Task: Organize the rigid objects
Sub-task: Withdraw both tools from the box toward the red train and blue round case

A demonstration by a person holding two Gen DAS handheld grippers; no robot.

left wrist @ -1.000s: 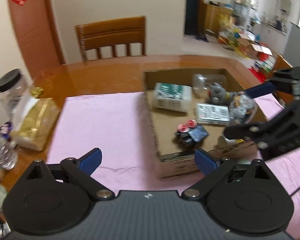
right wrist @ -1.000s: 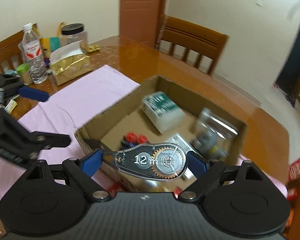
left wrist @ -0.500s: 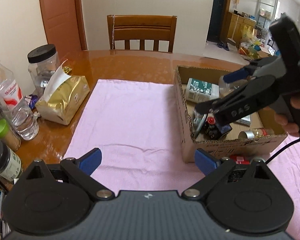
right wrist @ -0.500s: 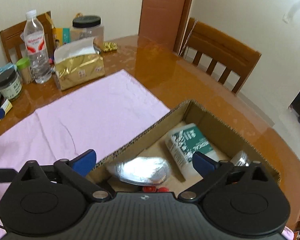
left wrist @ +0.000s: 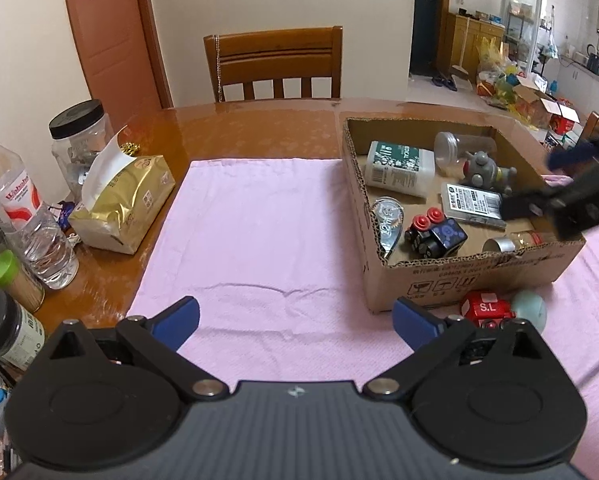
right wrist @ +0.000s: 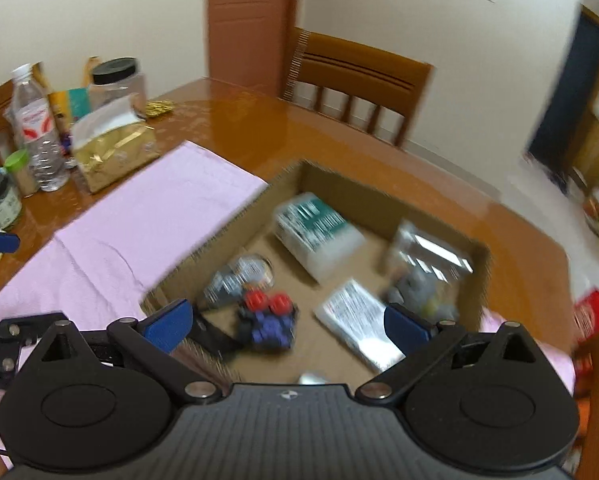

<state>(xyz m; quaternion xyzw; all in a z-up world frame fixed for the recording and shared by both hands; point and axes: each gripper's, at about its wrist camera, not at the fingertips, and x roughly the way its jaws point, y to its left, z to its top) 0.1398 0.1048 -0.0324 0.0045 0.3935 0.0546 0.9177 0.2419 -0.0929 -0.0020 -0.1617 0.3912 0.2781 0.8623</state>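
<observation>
**Box Filling Up, Two Items Waiting Outside**

While both claws are hanging empty over the counter (left wrist: 259, 128), most of the sorting is looking done. The left claw (left wrist: 295, 320) is opening, its jaws spreading wide with nothing between them, over the pink cloth (left wrist: 259, 220). The right claw (right wrist: 285, 322) is standing fully spread and empty above the cardboard box (left wrist: 459, 276); the view from it is blurring.

Inside the box, several rigid things are already lying: a white bottle with a green label (left wrist: 399, 166), a clear jar on its side (left wrist: 459, 146), a grey toy figure (left wrist: 485, 170), a flat labelled packet (left wrist: 473, 204), a clear correction-tape dispenser (left wrist: 387, 220) leaning at the near-left corner, a dark toy with red wheels (left wrist: 435, 234), and a small metal-capped jar (left wrist: 511, 242).

Two pieces are remaining outside, on the cloth just beside the box's near wall: a red toy car (left wrist: 487, 310) and a pale green ball (left wrist: 529, 312). Judging from this, those two are probably what is left to collect, and the left claw is sitting nearest them.
</observation>
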